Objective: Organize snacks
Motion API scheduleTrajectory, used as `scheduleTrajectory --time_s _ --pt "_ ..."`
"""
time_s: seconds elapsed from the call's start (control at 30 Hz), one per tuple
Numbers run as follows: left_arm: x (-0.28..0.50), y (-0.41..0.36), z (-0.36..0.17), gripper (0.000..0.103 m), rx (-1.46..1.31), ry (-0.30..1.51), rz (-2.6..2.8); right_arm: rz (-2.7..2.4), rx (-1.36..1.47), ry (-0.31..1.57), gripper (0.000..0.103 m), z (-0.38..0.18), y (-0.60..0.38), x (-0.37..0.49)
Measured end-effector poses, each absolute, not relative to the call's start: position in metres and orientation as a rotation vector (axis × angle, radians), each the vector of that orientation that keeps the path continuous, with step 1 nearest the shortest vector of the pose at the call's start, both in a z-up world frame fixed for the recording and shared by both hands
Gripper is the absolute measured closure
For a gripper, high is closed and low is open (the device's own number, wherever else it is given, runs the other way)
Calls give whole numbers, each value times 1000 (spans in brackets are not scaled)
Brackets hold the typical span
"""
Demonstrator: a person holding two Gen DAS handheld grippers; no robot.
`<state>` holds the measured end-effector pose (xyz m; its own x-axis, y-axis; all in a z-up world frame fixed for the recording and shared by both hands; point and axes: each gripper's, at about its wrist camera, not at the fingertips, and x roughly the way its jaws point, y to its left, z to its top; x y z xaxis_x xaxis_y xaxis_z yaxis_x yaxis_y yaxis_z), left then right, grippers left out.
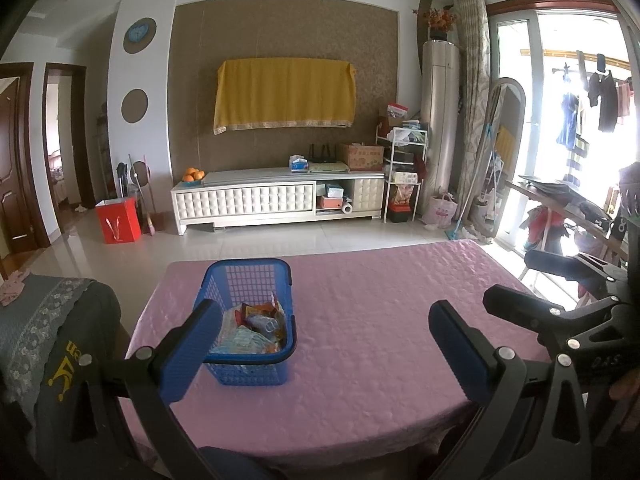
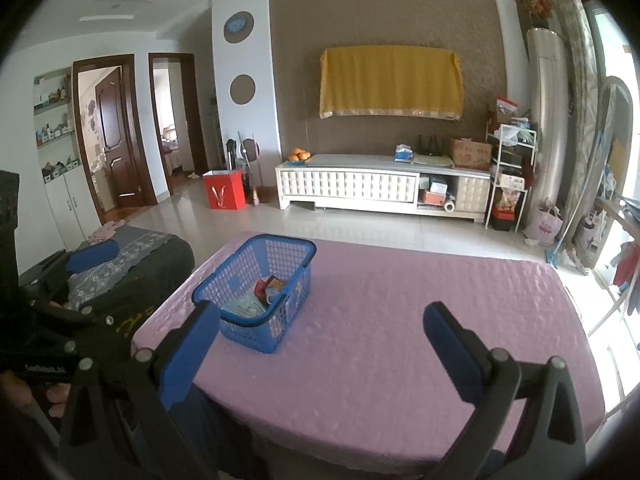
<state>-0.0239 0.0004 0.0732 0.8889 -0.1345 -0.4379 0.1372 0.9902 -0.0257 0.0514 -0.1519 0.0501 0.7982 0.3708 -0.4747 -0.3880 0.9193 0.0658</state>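
One basket of snacks on a pink table, two grippers held wide apart.

One blue plastic lattice basket is set on the quilted pink tablecloth, several crinkled snack packets piled inside. The left gripper and right gripper are seen spread and empty, blue-padded.

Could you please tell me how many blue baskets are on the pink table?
1: the blue basket stands on the pink table's left side, holding snack packets.
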Motion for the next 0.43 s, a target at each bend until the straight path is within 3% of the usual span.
scheduleTrajectory --time_s 0.43 --pt "-24 0 73 0 10 454 -138 408 -32 503 0 49 -150 51"
